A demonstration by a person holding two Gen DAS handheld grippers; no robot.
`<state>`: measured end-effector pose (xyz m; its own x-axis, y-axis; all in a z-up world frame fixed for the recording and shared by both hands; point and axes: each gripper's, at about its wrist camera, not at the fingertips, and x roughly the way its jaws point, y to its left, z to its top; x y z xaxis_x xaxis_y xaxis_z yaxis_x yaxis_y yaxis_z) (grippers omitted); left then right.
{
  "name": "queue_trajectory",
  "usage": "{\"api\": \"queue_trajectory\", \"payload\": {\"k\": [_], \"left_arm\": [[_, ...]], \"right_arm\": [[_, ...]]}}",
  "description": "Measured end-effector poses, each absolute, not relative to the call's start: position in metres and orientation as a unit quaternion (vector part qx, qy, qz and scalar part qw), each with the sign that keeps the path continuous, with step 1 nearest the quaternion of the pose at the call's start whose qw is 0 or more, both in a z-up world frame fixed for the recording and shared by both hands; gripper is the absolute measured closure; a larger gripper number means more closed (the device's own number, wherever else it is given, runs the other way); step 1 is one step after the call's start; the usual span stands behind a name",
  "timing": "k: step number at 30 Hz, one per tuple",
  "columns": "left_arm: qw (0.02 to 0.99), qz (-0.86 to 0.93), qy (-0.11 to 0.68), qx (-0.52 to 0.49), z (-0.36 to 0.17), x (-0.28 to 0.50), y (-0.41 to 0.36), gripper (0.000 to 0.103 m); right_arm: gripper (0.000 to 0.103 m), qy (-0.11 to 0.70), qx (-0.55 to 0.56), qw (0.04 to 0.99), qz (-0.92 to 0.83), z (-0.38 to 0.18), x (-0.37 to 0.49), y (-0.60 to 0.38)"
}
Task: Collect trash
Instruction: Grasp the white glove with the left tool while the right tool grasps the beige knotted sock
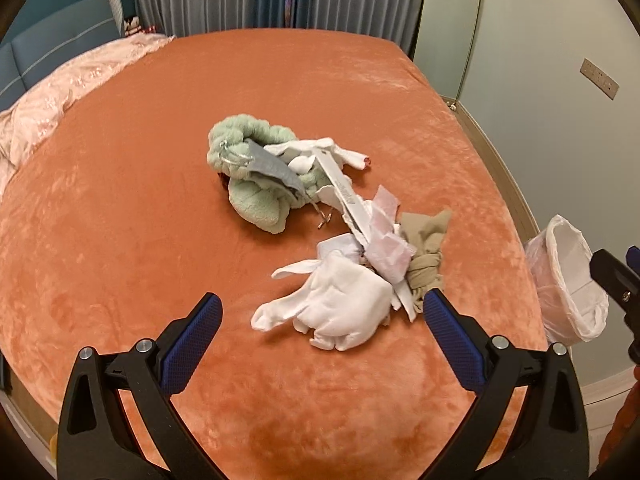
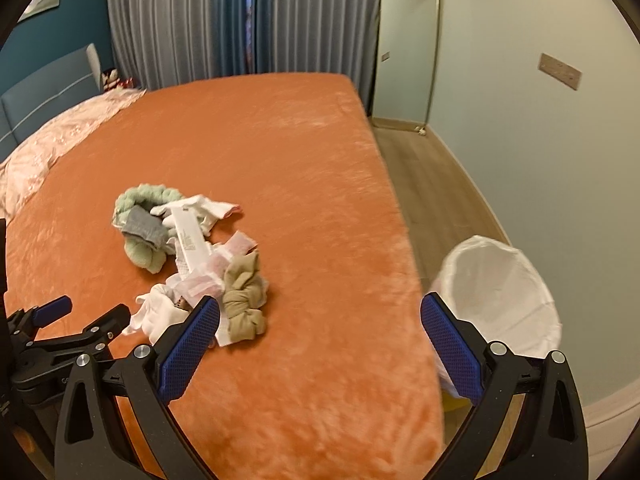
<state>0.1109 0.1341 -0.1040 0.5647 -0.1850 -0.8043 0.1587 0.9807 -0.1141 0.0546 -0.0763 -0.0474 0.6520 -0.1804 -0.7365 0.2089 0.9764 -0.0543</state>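
1. Grippers number two: our left gripper (image 1: 322, 316) and right gripper (image 2: 320, 320), both spread wide with nothing between the blue pads.
2. We count one mixed heap (image 1: 320, 236) of crumpled white paper (image 1: 344, 304), a pale green fluffy cloth (image 1: 256, 200), a tan knotted cloth (image 1: 424, 256) and a long white paper strip (image 1: 344, 196).
3. We see the heap just beyond the left gripper; from the right gripper it lies far-left.
4. One white-lined bin (image 2: 500, 292) stands on the wood floor (image 2: 424, 184), right of the orange bed (image 2: 280, 152); grey curtains (image 2: 192, 20) hang far behind.
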Motion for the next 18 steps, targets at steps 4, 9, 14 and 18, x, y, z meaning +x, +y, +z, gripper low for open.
{"api": "queue_trajectory", "payload": {"k": [4, 9, 14, 18], "left_arm": [[0.869, -0.113, 0.479, -0.039, -0.126, 0.132, 0.137, 0.009], [0.847, -0.134, 0.511, -0.060, -0.153, 0.152, 0.132, 0.030], [0.822, -0.154, 0.542, -0.085, -0.174, 0.161, 0.136, 0.072], [0.812, -0.158, 0.550, -0.117, -0.179, 0.161, 0.151, 0.099]], "right_arm": [[0.007, 0.426, 0.018, 0.900, -0.096, -0.075, 0.082, -0.062], [0.009, 0.449, 0.005, 0.888, -0.096, -0.104, 0.105, -0.051], [0.016, 0.478, 0.015, 0.873, -0.095, -0.131, 0.123, -0.047], [0.027, 0.496, 0.037, 0.864, -0.078, -0.147, 0.134, -0.043]]}}
